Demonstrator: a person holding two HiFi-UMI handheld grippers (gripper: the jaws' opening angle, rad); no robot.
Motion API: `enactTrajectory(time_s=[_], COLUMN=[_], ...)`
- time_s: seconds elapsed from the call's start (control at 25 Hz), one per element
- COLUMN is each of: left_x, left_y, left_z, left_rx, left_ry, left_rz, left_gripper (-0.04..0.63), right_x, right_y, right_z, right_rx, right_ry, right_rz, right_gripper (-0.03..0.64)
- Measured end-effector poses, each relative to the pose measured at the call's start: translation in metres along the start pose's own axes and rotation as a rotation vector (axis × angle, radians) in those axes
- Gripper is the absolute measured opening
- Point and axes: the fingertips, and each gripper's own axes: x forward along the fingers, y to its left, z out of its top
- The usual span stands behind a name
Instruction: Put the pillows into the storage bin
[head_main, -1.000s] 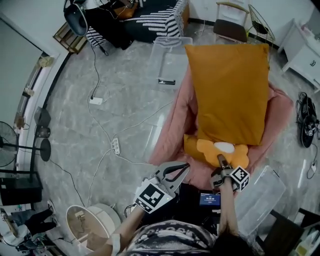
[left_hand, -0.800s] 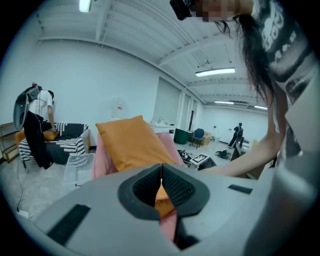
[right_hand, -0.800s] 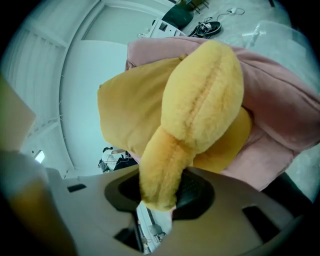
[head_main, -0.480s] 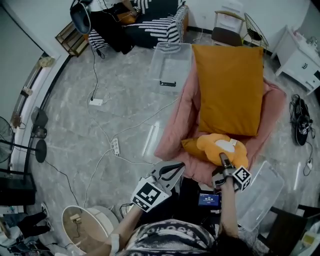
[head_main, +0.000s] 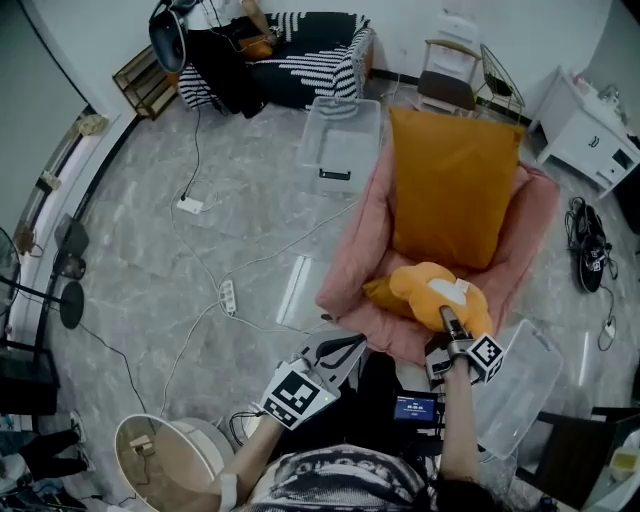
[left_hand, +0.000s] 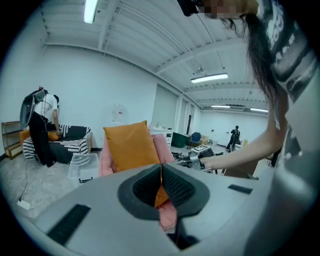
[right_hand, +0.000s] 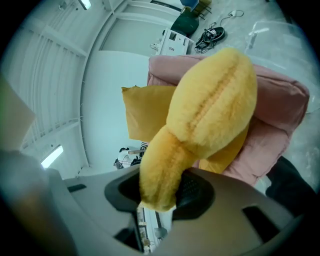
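Head view: a grey floor (head_main: 200, 260) is seen from above, and both tongs are held low in the picture.
Left tongs (head_main: 352, 345) (left_hand: 161, 172): pressed together, with nothing pinched; they are held in the air near the pink cushion (head_main: 365, 240) (left_hand: 162, 147) (right_hand: 280, 115).
Right tongs (head_main: 445, 318) (right_hand: 160, 192): one end of the fluffy yellow pillow (head_main: 435, 290) (right_hand: 210, 110) is pinched.
Yellow pillow: seen over the near end of the pink cushion.
Orange pillow (head_main: 450, 185) (left_hand: 130, 147) (right_hand: 142, 112): laid on the pink cushion, past the yellow pillow.
Storage bin (head_main: 340, 140) (left_hand: 82, 165): clear, set on the floor by the cushion's far left corner; both pillows are outside it.
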Motion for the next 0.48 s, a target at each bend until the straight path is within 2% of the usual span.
enactTrajectory(time_s=[0.24,0.48], left_x=[-0.016,-0.013], left_y=[-0.003,-0.015], left_z=[-0.007,-0.002], left_rx=[-0.015,-0.009], left_ry=[-0.024,-0.042], left_rz=[-0.006,-0.067], left_gripper=[0.012,0.012], right_x=[-0.018,-0.050], right_y=[0.028,0.058], right_z=[-0.004,-0.012], right_rx=[-0.081,-0.181], right_ry=[-0.017,-0.023], right_rz=[0.052,0.090], right_gripper=[0.127,0.127])
